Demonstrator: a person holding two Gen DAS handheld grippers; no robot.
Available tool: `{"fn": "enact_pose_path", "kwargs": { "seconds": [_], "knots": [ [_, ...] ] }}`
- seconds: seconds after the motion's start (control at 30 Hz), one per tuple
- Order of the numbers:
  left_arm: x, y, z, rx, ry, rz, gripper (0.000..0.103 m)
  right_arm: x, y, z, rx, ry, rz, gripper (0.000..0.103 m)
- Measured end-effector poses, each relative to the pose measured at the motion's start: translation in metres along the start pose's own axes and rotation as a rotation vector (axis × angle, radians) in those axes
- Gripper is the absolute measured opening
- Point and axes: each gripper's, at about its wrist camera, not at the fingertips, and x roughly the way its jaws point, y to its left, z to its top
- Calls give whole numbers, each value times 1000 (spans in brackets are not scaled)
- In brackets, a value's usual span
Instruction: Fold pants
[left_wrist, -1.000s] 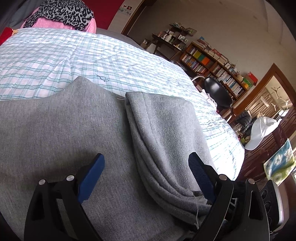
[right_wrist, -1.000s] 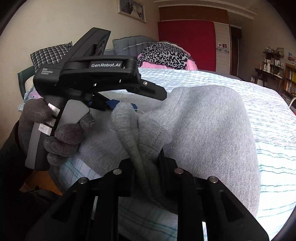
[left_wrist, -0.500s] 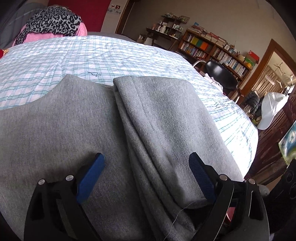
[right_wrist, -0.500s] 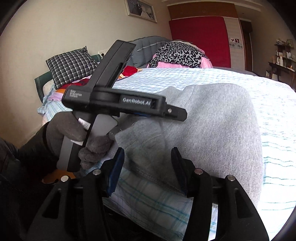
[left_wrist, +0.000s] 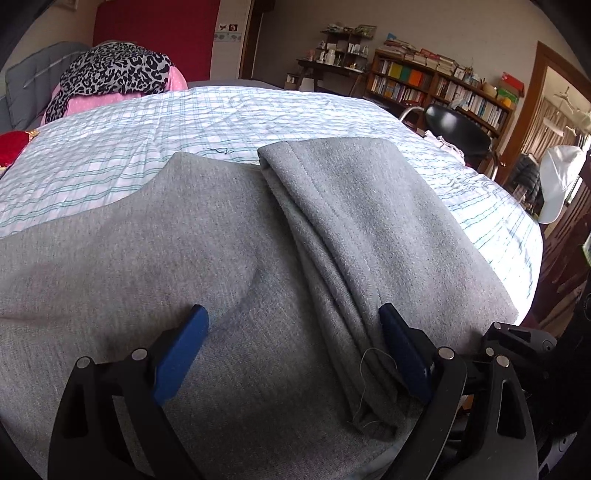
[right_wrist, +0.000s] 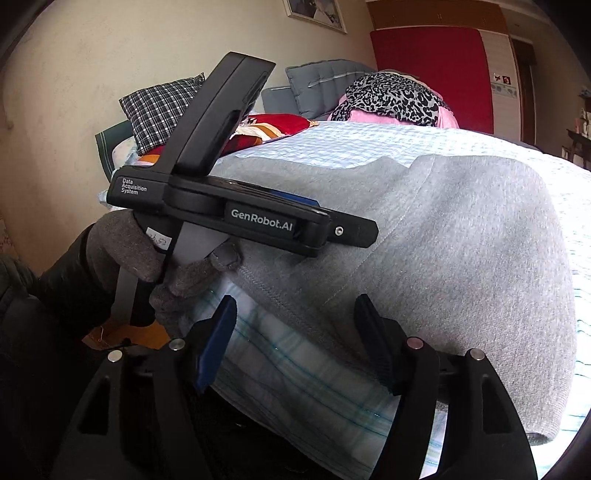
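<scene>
Both grippers, left (left_wrist: 291, 347) and right (right_wrist: 295, 339), had jaws apart, holding nothing, because the pants (left_wrist: 229, 258) lay folded on the bed (left_wrist: 122, 147)

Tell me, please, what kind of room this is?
Most likely a bedroom that also serves as a study. The gray pants lie on a bed with a striped cover, pillows sit at its head, and a bookshelf full of books stands along the far wall.

Left gripper (left_wrist: 291, 343) and right gripper (right_wrist: 295, 332) jaws spread wide
</scene>
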Motion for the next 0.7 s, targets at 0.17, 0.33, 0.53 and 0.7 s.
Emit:
{"fn": "enact_pose_path", "kwargs": {
  "seconds": [0.17, 0.33, 0.53, 0.7],
  "knots": [
    [-8, -2, 13, -20, -16, -14, 92, -25, -6, 6, 18, -51, 3, 69],
    [-11, -5, 35, -51, -44, -40, 92, -53, -32, 8, 87, -121, -114, 68],
    [-5, -28, 61, -27, -57, -85, 92, -56, -65, 3, 200, -128, -207, 68],
    [8, -45, 77, 17, -47, -126, 87, -48, -74, -7, 202, -97, -223, 68]
  ]
}}
